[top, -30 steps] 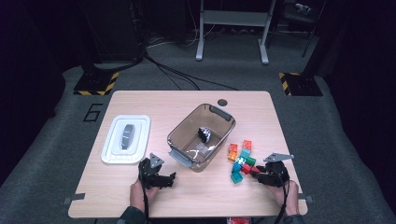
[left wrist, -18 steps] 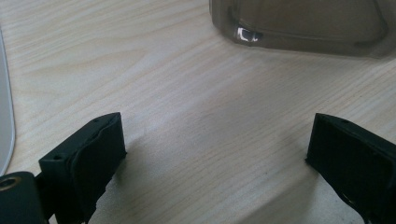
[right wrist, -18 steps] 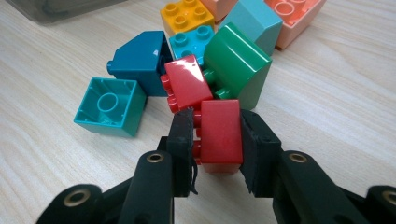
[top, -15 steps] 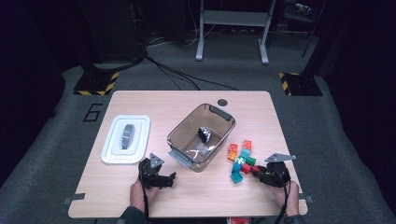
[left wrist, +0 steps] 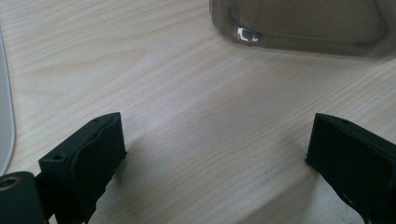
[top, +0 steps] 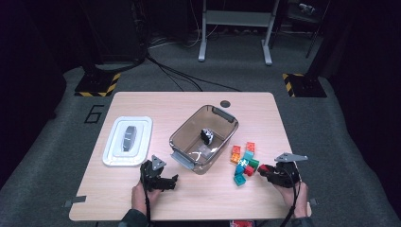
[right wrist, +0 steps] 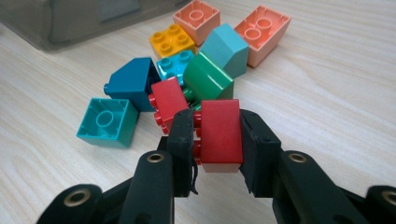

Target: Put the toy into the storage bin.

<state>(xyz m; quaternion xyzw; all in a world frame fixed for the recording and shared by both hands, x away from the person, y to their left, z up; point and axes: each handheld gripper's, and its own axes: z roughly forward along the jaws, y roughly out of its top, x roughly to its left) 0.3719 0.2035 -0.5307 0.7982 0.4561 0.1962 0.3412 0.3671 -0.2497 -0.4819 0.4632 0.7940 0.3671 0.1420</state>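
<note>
A heap of toy bricks point(top: 243, 158) lies on the table right of the bin. My right gripper point(top: 265, 171) sits at the heap's near right edge. In the right gripper view its jaws have just been closing and the right gripper point(right wrist: 217, 135) is shut on a red brick point(right wrist: 219, 133), pads pressing both sides. A second red brick point(right wrist: 168, 100), a green one point(right wrist: 205, 79), a dark blue one point(right wrist: 133, 84) and a teal one point(right wrist: 108, 122) lie just beyond. My left gripper point(top: 172, 181) rests open near the front edge; the left gripper point(left wrist: 215, 149) has bare wood between its jaws.
A clear smoky bin point(top: 227, 120) stands mid-table with a small black-and-white object point(top: 207, 136) inside; its corner point(left wrist: 247, 35) is just ahead of the left gripper. A white lid point(top: 113, 146) with a grey handle point(top: 128, 138) lies at the left.
</note>
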